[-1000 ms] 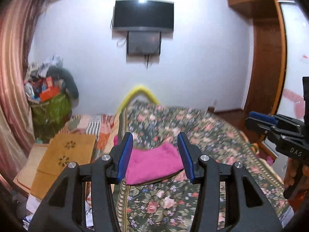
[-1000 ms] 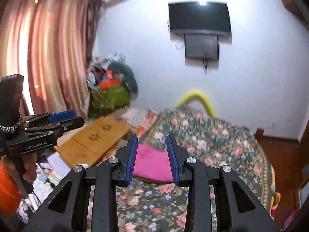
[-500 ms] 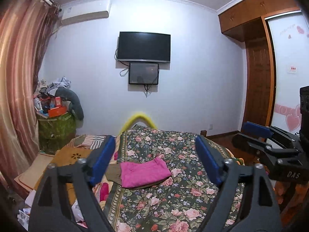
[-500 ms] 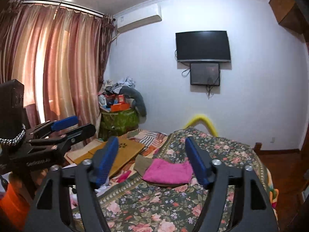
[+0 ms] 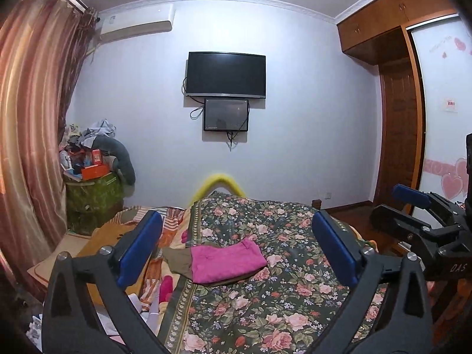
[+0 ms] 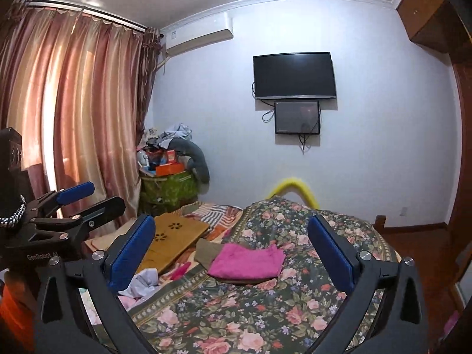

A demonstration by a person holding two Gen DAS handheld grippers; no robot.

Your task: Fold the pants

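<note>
Pink pants [image 5: 227,259] lie folded into a small rectangle on the floral bed cover [image 5: 265,309], on top of a brown-olive garment [image 5: 177,261]. They also show in the right wrist view [image 6: 246,261]. My left gripper [image 5: 236,250] is open and empty, held back above the near part of the bed. My right gripper [image 6: 233,252] is open and empty too, likewise well short of the pants. The right gripper's body shows at the right edge of the left wrist view [image 5: 424,227], and the left gripper's at the left edge of the right wrist view [image 6: 59,221].
A yellow padded bed rail [image 5: 219,183] stands at the bed's far end. A tan mat [image 6: 174,239] and loose clothes [image 6: 144,280] lie left of the bed. A cluttered green bin [image 5: 91,194], curtains [image 5: 26,147], a wall TV [image 5: 225,75] and a wooden wardrobe [image 5: 395,118] surround it.
Both grippers have opened wide and pulled back and up from the folded pink pants, which stay lying on the bed.
</note>
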